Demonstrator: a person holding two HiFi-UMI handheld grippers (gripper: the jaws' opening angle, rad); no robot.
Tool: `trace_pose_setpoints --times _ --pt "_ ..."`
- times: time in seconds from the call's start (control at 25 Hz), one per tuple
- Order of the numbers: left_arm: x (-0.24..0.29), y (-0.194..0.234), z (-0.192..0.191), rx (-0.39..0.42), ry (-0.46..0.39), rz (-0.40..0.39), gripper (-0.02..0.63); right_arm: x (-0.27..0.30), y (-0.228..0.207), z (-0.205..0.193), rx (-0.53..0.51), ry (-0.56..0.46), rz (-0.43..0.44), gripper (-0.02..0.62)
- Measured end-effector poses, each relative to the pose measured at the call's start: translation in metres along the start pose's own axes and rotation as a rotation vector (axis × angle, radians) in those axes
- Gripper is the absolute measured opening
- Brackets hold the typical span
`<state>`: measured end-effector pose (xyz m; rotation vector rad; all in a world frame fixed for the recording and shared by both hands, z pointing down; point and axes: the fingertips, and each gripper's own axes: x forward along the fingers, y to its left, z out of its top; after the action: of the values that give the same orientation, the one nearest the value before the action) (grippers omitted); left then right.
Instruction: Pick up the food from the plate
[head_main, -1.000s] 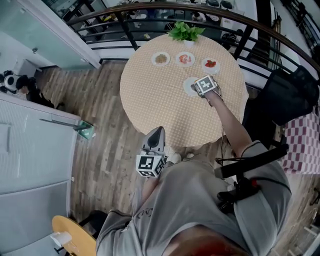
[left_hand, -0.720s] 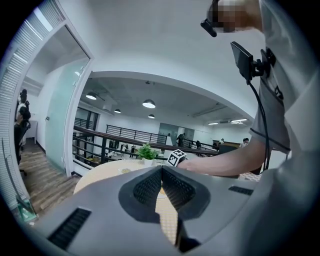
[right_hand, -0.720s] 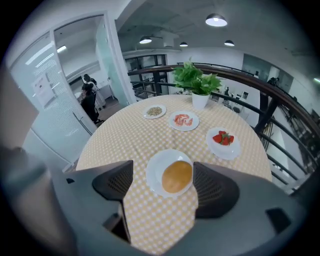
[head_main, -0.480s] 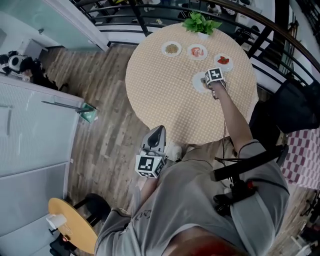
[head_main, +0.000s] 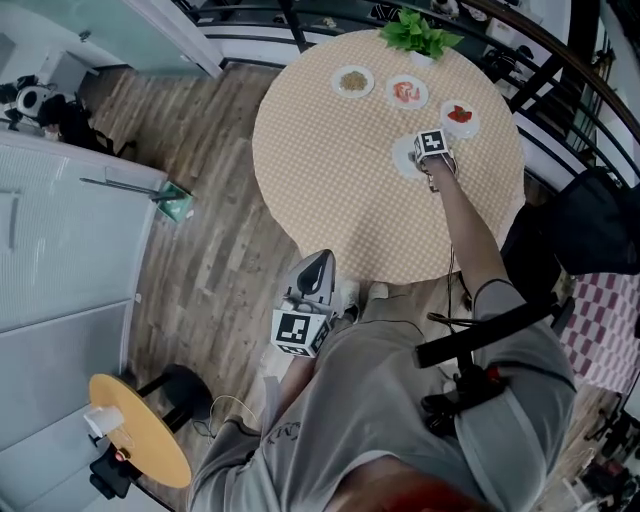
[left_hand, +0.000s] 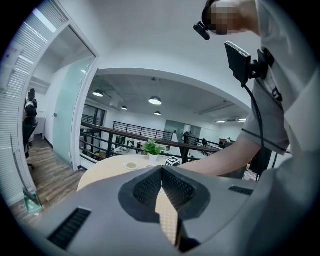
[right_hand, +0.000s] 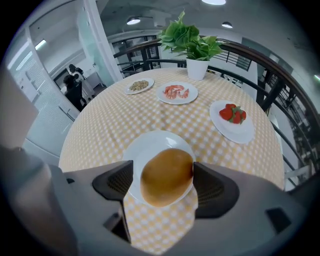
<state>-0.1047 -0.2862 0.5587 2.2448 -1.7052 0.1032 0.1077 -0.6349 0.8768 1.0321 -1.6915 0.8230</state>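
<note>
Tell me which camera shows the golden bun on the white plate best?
The right gripper view: the bun sits large on its plate, between the open jaws. The head view shows only the plate's rim, since the right gripper covers the bun. The left gripper view shows the table far off, no bun.

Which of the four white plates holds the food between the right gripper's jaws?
The near plate with the golden-brown bun, set apart from the other three by the potted plant; the right gripper's open jaws flank that bun.
</note>
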Motion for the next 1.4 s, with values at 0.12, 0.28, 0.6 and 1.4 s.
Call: trace_pose_setpoints --times 0.12,0.28,0.6,1.4 --pt "-0.004 0.003 -0.005 -0.003 0.016 0.013 0.011 0.010 -0.001 0.001 -0.033 0.014 -0.022 0.376" --pt "-0.012 0.014 -0.014 -0.042 0.041 0.048 0.011 0.028 -0.011 -0.013 -0.058 0.072 -0.050 0.377" --pt "-0.022 0.025 -0.023 -0.079 0.036 0.088 0.011 0.047 -0.010 -0.007 -0.126 0.037 -0.082 0.377" --pt "-0.031 0.023 -0.028 -0.005 0.068 0.113 0.011 0.037 -0.013 -0.014 -0.150 0.067 -0.090 0.375"
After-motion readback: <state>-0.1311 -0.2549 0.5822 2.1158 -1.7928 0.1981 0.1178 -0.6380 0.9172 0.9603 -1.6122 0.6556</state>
